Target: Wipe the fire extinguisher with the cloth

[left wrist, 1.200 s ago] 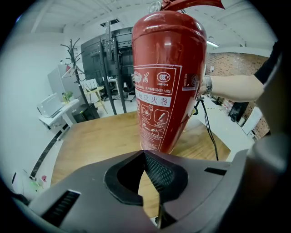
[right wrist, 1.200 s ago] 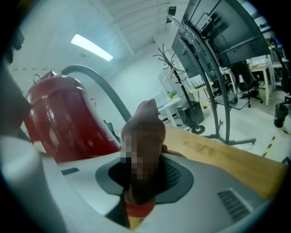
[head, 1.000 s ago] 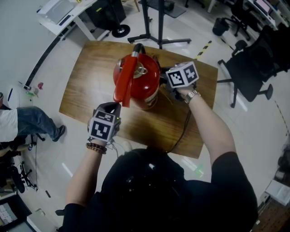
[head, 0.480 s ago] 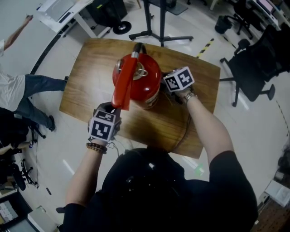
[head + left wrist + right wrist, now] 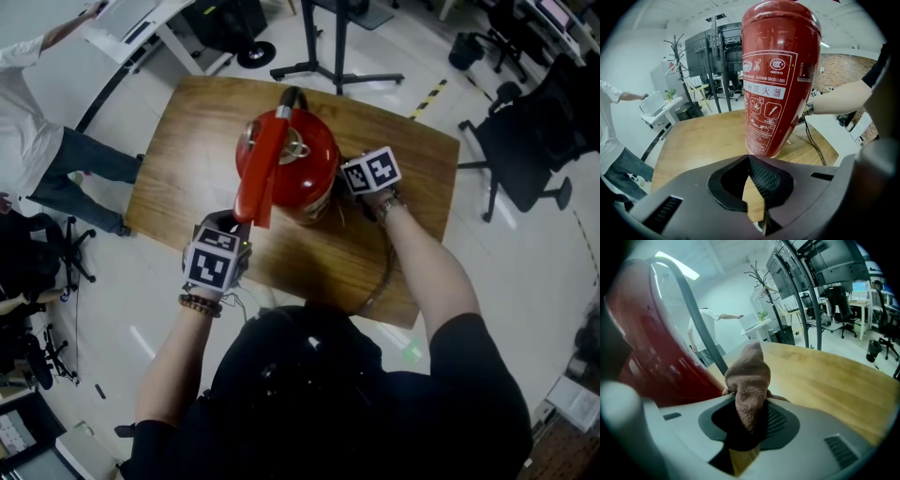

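red fire extinguisher stands upright mid-desk. beside it, the right hand-held gripper is clamped on a brown cloth, seemingly touching its side. the left hand-held gripper, in front of it, has its jaws together, empty.

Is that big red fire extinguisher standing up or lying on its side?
Standing upright. The left gripper view shows the red metal fire extinguisher resting on its base on the brown wooden table.

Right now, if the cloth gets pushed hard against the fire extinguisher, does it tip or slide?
Probably stays put: the fire extinguisher stands upright on its base on the table and looks heavy, metal. Being tall, a high push could tip it. Its glossy shell likely lets the soft cloth glide.
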Demonstrator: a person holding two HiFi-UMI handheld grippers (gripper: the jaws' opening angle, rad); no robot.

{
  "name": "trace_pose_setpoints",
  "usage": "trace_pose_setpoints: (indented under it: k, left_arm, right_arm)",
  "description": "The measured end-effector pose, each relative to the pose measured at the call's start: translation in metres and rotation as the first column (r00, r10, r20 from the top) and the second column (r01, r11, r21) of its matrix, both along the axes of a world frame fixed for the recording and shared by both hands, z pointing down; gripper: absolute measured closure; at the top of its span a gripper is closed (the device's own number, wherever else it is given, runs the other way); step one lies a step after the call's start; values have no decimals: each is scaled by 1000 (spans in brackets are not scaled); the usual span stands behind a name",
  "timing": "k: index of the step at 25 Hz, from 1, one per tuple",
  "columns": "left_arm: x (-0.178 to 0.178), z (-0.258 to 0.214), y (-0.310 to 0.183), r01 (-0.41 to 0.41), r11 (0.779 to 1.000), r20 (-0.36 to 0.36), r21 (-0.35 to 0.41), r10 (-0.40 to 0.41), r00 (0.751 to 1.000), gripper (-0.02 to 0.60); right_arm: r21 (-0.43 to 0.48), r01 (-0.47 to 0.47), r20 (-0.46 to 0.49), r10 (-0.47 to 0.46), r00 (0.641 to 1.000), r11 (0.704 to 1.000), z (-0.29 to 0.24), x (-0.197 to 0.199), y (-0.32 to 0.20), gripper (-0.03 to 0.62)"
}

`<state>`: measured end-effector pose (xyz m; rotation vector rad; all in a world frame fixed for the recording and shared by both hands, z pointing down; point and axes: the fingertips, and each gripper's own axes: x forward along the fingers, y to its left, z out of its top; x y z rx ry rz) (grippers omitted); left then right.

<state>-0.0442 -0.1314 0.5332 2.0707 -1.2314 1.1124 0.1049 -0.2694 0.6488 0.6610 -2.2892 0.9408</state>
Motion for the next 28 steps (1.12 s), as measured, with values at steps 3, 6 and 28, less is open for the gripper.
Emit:
trace_pose_setpoints:
  k: [3,6,28]
  left_arm:
    - [-1,-1,1,2,1000,0,2,-2,1000,581]
    - [-1,-1,1,1,1000,-2,4,-1,1000,581]
    - [1,-20,0,-105,991,-109,82,114,988,581]
  right_arm:
    - [-3,-32,-21,31,999,999,6,6,-2,476]
    - [19,-56,-67,57,996,998,10,16,-5,476]
    - [169,-168,-113,188,976,971,-72,62,45,476]
